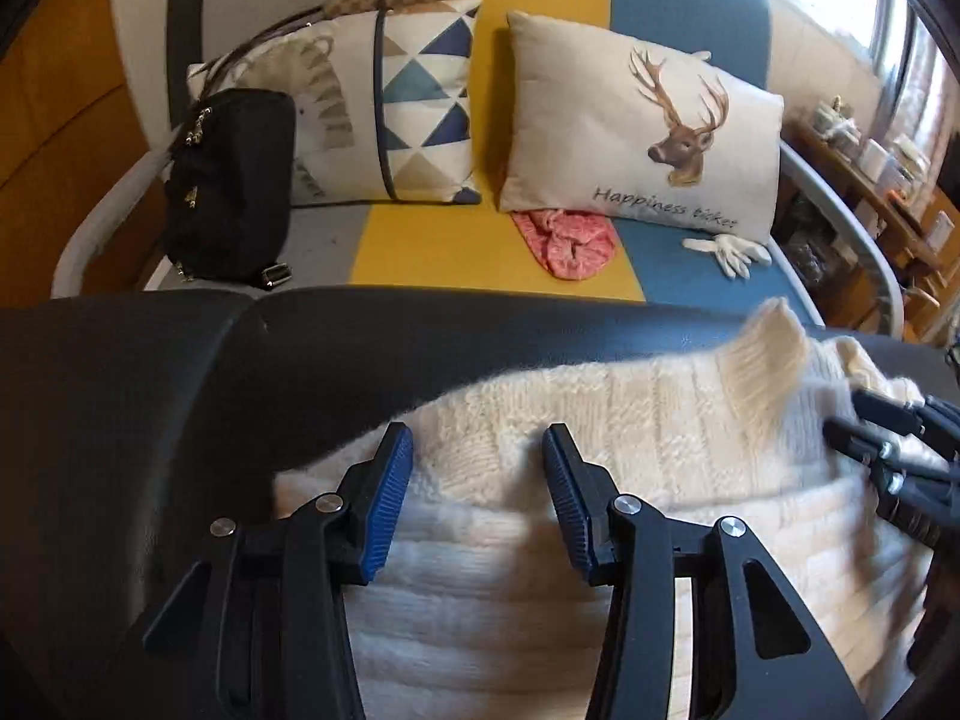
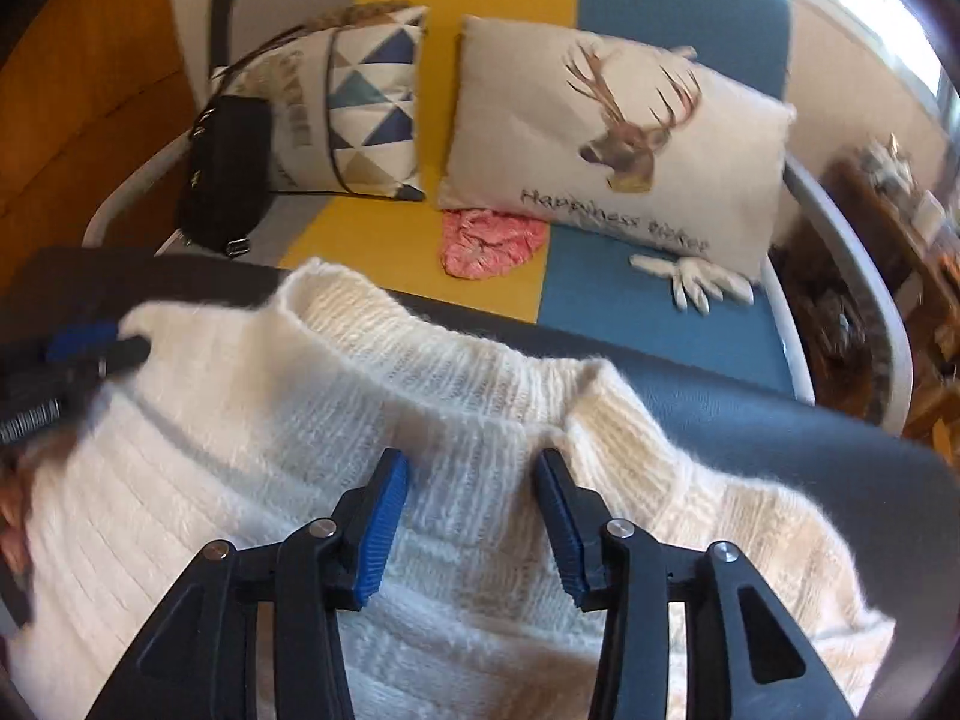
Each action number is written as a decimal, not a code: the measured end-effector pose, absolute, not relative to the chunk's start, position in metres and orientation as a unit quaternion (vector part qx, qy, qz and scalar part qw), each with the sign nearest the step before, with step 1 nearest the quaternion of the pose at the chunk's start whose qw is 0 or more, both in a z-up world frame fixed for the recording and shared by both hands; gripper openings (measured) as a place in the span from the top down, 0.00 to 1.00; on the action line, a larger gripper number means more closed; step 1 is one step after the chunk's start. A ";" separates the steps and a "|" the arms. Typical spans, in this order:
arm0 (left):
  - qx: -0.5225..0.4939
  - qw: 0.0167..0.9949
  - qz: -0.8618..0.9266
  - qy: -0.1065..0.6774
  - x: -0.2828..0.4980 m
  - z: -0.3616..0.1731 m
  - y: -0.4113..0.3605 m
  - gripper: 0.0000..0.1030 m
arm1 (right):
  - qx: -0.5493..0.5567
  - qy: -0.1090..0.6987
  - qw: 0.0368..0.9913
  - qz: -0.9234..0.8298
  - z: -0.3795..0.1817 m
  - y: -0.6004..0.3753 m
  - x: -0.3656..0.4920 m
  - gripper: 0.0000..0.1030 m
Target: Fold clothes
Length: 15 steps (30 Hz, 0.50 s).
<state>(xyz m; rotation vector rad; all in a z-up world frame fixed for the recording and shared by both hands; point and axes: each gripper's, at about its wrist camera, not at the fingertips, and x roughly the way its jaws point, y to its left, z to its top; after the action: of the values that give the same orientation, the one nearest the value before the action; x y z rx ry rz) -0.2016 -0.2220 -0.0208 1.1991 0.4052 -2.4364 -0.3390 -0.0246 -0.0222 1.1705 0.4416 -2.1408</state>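
Sweater [image 2: 252, 450] under both hand-held grippers [image 1: 477, 456] [image 2: 474, 477], jaws apart, empty

The sweater [image 2: 384, 420] is showing fuzzy, ribbed cream knit, lying on a smooth, slightly glossy black leather-like surface [image 1: 180, 372]. Each tool [image 1: 477, 450] is showing matt black plastic, ridged blue pads [image 1: 387, 510] and shiny metal rivets.
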 end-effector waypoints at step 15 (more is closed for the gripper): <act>0.420 0.198 -0.871 0.161 -0.184 -0.022 -0.231 0.53 | 0.499 0.009 0.452 -0.739 -0.022 -0.073 -0.342 0.60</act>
<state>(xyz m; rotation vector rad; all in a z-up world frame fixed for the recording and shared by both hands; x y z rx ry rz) -0.1837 -0.2306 -0.0225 1.1755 0.4500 -2.4361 -0.3416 -0.0734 -0.0217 1.2332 0.0221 -1.8270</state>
